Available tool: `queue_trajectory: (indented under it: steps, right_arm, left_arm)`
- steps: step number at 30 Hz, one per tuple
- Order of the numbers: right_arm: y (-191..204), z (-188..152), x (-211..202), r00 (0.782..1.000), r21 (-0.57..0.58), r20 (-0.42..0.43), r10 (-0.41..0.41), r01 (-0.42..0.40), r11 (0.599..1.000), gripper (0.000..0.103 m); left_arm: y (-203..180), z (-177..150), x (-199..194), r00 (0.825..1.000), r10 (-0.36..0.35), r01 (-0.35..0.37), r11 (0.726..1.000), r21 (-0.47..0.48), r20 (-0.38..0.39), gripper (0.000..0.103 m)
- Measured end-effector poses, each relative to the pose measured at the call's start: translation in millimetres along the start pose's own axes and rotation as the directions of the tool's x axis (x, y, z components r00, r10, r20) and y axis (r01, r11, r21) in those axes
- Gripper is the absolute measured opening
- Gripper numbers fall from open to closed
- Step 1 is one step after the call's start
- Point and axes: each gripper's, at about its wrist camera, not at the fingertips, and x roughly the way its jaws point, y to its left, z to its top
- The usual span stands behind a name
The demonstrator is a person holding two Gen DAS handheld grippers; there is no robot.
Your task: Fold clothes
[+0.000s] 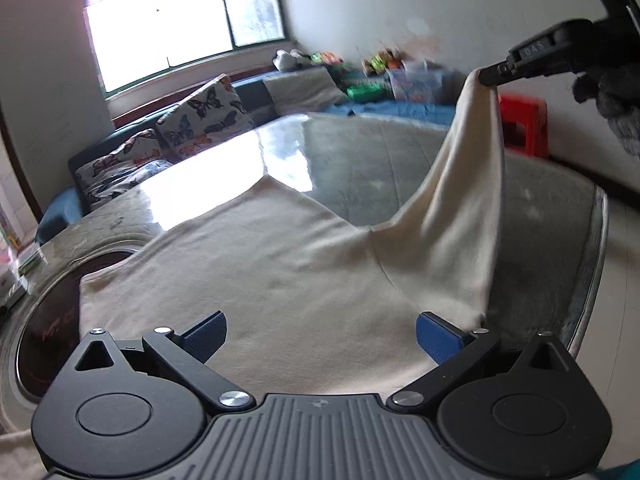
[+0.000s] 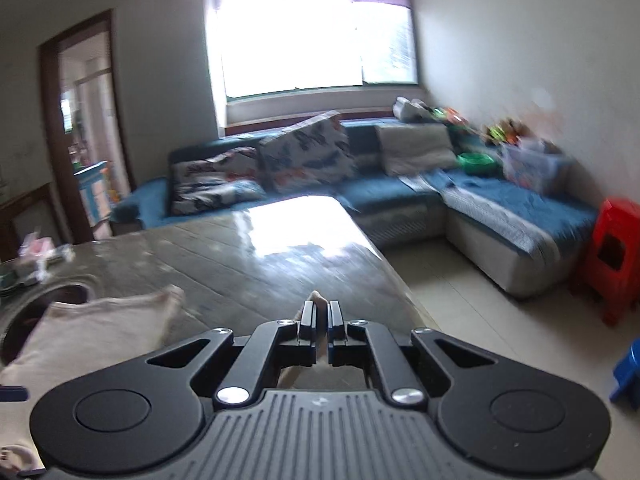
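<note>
My left tool (image 1: 320, 338) hangs low, its jaws spread wide and empty. My right tool (image 2: 321, 314) is raised, its jaws pinched tight together.

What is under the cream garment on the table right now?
The cream garment lies on the grey table; its left edge overlaps a round dark inset. The right claw lifts one sleeve clear. What else lies beneath is covered.

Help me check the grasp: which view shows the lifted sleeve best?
The left wrist view: the cream shirt's sleeve rises from the table to the right tool, shut on its end. The right wrist view shows only a scrap of it between its own closed pads.
</note>
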Motion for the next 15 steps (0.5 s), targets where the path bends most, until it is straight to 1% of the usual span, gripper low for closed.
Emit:
queue_trajectory:
  steps: [2, 5, 8, 9, 10, 11, 13, 14, 15]
  right_arm:
    - [23.1, 15.3, -10.7, 0.998, -0.053, 0.019, 0.055, -0.054, 0.997, 0.004]
    - [50.2, 30.0, -21.5, 0.991, -0.110, 0.030, 0.127, -0.123, 0.986, 0.004]
    - [90.5, 40.1, -31.1, 0.973, -0.197, 0.028, 0.228, -0.218, 0.956, 0.004]
    - [105.0, 41.8, -31.8, 0.964, -0.221, 0.018, 0.264, -0.254, 0.942, 0.004]
    - [124.8, 41.8, -32.9, 0.949, -0.250, -0.001, 0.315, -0.306, 0.919, 0.004]
    - [139.0, 41.0, -31.9, 0.937, -0.270, -0.017, 0.349, -0.340, 0.901, 0.004]
    - [167.6, 37.3, -27.4, 0.913, -0.310, -0.053, 0.406, -0.401, 0.862, 0.004]
    - [176.4, 35.0, -25.5, 0.905, -0.321, -0.066, 0.420, -0.418, 0.850, 0.004]
    - [195.8, 28.2, -21.8, 0.883, -0.346, -0.104, 0.458, -0.464, 0.816, 0.004]
  left_arm:
    - [14.0, -0.6, -11.0, 1.000, 0.010, -0.009, 0.999, -0.051, 0.020, 0.103]
    - [38.0, -6.4, -29.6, 0.998, 0.050, -0.043, 0.991, -0.127, 0.046, 0.102]
    - [65.5, -18.5, -45.2, 0.994, 0.101, -0.089, 0.974, -0.207, 0.049, 0.102]
    - [74.8, -23.4, -50.2, 0.992, 0.120, -0.106, 0.967, -0.232, 0.047, 0.102]
    - [83.7, -28.5, -55.3, 0.989, 0.139, -0.123, 0.958, -0.257, 0.043, 0.102]
    - [92.0, -34.1, -60.2, 0.987, 0.157, -0.140, 0.949, -0.282, 0.039, 0.102]
    - [107.4, -45.5, -69.9, 0.982, 0.189, -0.169, 0.929, -0.329, 0.029, 0.102]
    - [113.6, -51.1, -74.6, 0.979, 0.203, -0.182, 0.920, -0.347, 0.025, 0.102]
    - [119.0, -57.0, -79.1, 0.976, 0.218, -0.195, 0.911, -0.363, 0.022, 0.102]
